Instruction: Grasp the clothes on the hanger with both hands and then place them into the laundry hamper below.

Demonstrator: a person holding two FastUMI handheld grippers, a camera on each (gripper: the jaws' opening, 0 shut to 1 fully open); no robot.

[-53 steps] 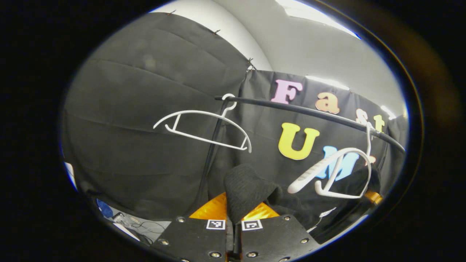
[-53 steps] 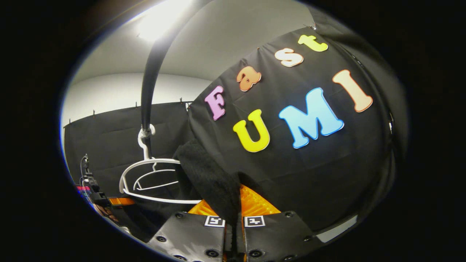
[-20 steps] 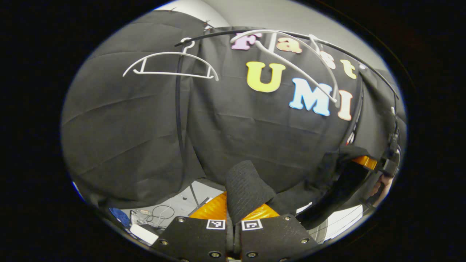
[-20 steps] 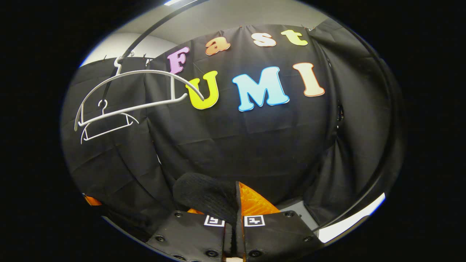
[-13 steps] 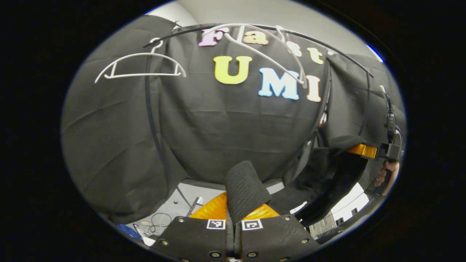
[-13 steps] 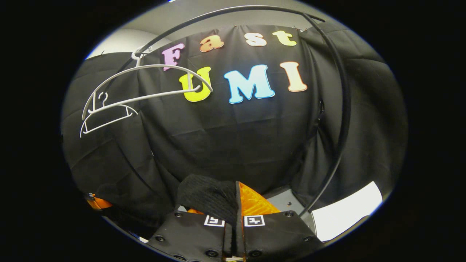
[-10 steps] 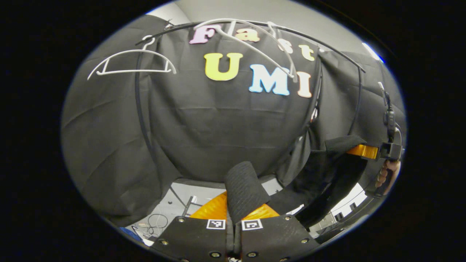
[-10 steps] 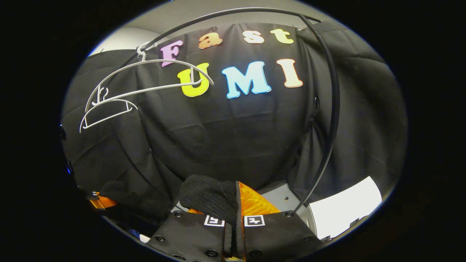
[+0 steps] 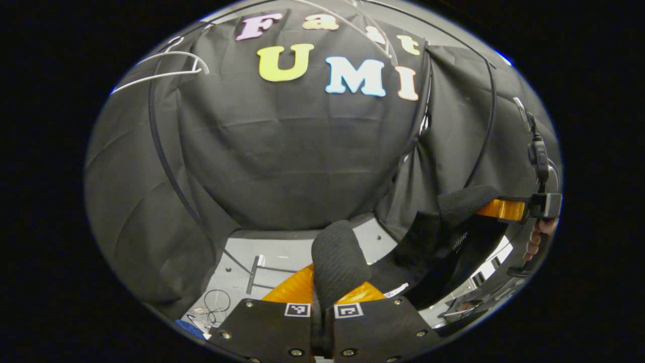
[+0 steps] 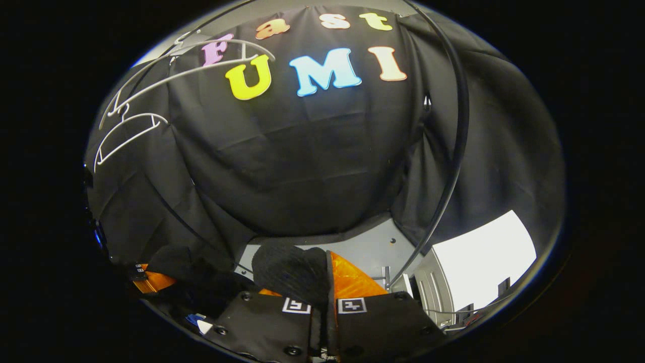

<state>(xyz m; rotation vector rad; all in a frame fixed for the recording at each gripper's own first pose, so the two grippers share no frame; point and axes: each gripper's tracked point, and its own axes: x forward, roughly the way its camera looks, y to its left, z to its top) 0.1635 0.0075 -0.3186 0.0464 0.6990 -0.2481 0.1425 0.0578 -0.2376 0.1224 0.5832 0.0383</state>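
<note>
Left gripper view: left tongs (image 9: 330, 295) clenched on black garment (image 9: 337, 257); right tongs (image 10: 327, 297) also grip it, below empty hangers (image 10: 131, 128).

Black ribbed-knit garment (image 9: 336, 254); orange gripper fingers (image 9: 291, 287); white hangers (image 10: 132, 132); grey floor (image 9: 282, 249).

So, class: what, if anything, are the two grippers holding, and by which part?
Both hold one black knitted garment. The left gripper pinches a fold at one end, the right gripper a fold at the other; which part of the garment cannot be told.
</note>
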